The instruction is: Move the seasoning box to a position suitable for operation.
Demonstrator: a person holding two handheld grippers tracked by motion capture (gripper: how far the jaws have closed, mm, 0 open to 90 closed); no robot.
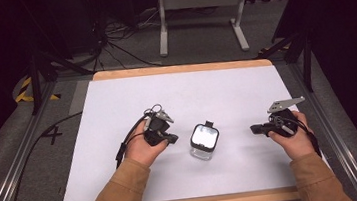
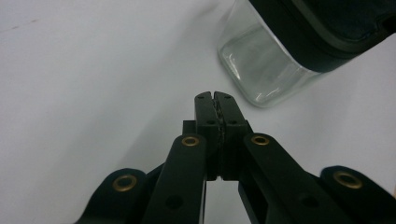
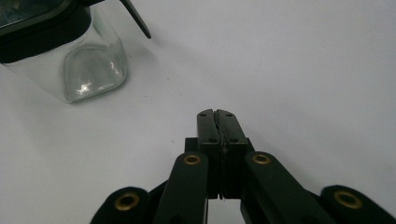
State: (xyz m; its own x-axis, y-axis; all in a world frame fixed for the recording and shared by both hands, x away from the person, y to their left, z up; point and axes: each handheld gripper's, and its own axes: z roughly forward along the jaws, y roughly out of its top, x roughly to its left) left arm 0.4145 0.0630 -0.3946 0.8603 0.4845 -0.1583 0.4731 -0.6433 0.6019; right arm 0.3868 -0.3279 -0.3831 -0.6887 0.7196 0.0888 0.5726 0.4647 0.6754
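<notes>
A clear glass jar (image 1: 204, 141) with a black lid stands upright in the middle of the white table top (image 1: 116, 102). My left gripper (image 1: 174, 138) is shut with nothing in it, its tips a short way left of the jar. In the left gripper view the jar (image 2: 261, 65) rises just beyond and to the right of the closed jaws of my left gripper (image 2: 215, 95). My right gripper (image 1: 253, 129) is shut and empty, a hand's width right of the jar, pointing at it. The right gripper view has the jar (image 3: 79, 65) at upper left, well apart from my right gripper (image 3: 216, 112).
The white sheet lies on a wooden board (image 1: 178, 69) with metal rails (image 1: 21, 152) along both sides. Beyond the far edge are a white frame stand (image 1: 197, 8) and cables (image 1: 110, 42) on grey carpet.
</notes>
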